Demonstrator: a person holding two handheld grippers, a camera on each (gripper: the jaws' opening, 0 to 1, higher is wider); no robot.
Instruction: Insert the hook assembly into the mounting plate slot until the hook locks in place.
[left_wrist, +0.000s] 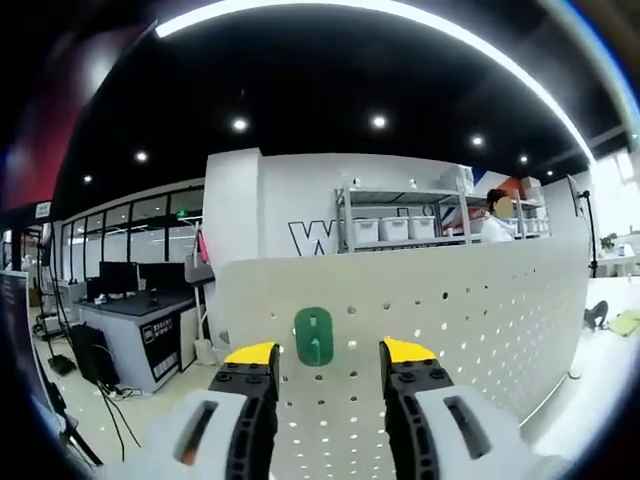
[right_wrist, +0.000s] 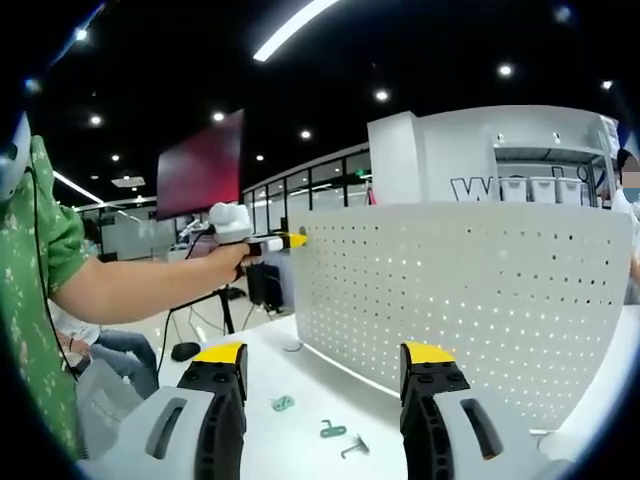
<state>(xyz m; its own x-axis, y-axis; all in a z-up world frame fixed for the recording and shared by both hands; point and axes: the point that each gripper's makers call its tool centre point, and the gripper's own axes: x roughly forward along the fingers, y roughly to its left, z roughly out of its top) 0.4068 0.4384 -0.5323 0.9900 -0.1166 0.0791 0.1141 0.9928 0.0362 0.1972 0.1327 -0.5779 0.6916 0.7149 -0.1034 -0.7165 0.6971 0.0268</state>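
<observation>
Pegboard (left_wrist: 480, 310), white and perforated, is my landmark, standing upright on the white table (right_wrist: 300, 380). In the left gripper view a green hook base (left_wrist: 314, 336) sits flat against the pegboard's face, and my left gripper (left_wrist: 325, 352) points straight at it, yellow-tipped jaws spread wide to either side of the green piece, apart from it and gripping nothing. Behind the pegboard I can see metal shelving (left_wrist: 400, 215) with white bins, and off to the pegboard's left a dark desk with monitors (left_wrist: 125, 275).

Over in the right gripper view, my right gripper (right_wrist: 325, 354) hangs above the table in front of the pegboard, jaws wide apart and empty. On the table below the pegboard's front lie three small parts near one another: a green plate piece (right_wrist: 283, 403), a green hook (right_wrist: 332, 431) and a grey metal hook (right_wrist: 353, 447). In this view the left gripper shows up at the pegboard's upper left corner, yellow tip right at the board's edge, held in a person's hand (right_wrist: 232, 262) with a bare forearm and a green patterned sleeve (right_wrist: 40, 250); whether the tip touches the board I cannot tell. A dark red screen (right_wrist: 200, 165) hangs beyond the pegboard's left edge
</observation>
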